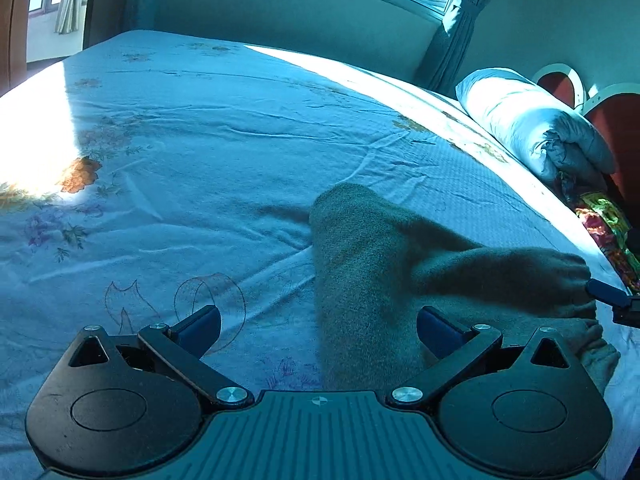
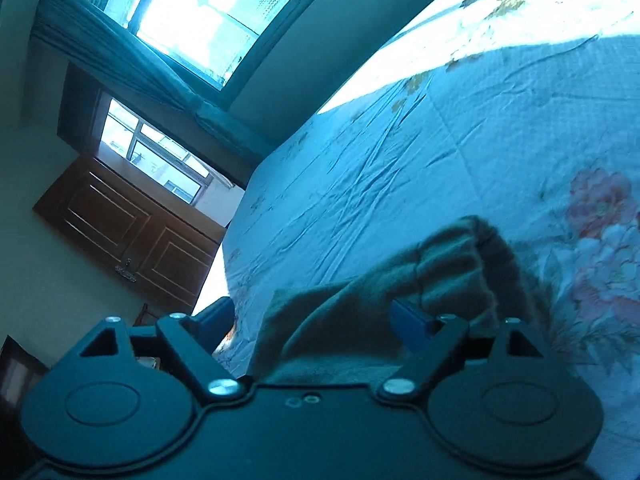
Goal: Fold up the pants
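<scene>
I see the pants (image 1: 384, 264) lying on the bed (image 1: 200, 140), one part doubled across to the right. My left gripper (image 1: 318, 330) hangs spread wide over them, gripping nothing. My right gripper (image 2: 312, 320) is also released, cloth loose between its fingers. I'd pinch both layers at matching corners and lift evenly.

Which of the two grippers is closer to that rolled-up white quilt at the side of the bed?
Right. The right gripper sits at the pants' edge, on the side nearest the rolled white quilt. The left gripper hovers open over the pants, farther away.
</scene>
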Demonstrator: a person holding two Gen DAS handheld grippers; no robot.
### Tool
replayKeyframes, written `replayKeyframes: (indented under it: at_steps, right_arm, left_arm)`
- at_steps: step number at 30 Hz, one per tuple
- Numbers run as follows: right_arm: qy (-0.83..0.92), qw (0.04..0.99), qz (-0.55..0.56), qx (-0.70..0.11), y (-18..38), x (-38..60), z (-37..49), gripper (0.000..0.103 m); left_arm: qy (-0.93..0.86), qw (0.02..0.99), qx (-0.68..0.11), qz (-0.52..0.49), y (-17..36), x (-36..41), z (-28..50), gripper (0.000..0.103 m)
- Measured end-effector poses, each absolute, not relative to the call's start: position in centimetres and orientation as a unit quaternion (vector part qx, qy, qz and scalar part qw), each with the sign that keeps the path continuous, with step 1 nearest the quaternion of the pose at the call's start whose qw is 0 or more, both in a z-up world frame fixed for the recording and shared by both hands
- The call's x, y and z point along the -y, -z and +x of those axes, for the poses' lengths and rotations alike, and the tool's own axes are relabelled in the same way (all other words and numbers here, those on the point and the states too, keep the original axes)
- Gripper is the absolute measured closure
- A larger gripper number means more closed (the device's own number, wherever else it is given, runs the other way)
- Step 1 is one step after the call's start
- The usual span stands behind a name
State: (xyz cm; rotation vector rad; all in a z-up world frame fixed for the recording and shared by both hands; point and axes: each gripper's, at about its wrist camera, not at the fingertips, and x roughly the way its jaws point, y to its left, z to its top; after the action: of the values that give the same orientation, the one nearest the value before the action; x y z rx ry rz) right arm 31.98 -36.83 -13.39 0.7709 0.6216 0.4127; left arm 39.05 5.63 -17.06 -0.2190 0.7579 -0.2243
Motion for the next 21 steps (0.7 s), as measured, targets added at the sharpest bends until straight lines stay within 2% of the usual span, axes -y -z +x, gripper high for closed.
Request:
replayKeyframes:
  at_steps: [6,9,17,19,20,21]
  right_arm:
    - [-0.156,0.837,0.399,-0.340,18.3,41.3,30.0,0.023]
    - [-0.156,0.819,0.423,-0.354,20.6,41.5,29.9,0.025]
    - [-0.187,0.808,0.431,-0.355,21.8,40.2,30.8,0.023]
    - [-0.197,0.805,0.430,-0.358,22.0,40.0,31.0,0.023]
    - [-0.201,0.802,0.434,-0.358,22.1,40.0,31.1,0.023]
    - [-0.205,0.798,0.440,-0.358,22.2,40.0,31.2,0.024]
  left_arm:
    - [0.165,0.885,-0.386,-0.202,18.7,-6.7,37.8,0.000]
    - [0.178,0.876,-0.391,-0.217,19.6,-6.6,37.8,0.000]
    - [0.189,0.855,-0.401,-0.270,20.7,-6.9,38.8,0.000]
    - [0.200,0.847,-0.405,-0.281,21.0,-6.6,39.1,0.003]
    - [0.205,0.843,-0.409,-0.284,21.2,-6.6,39.5,0.007]
    - [0.207,0.839,-0.411,-0.292,21.5,-6.7,39.7,0.017]
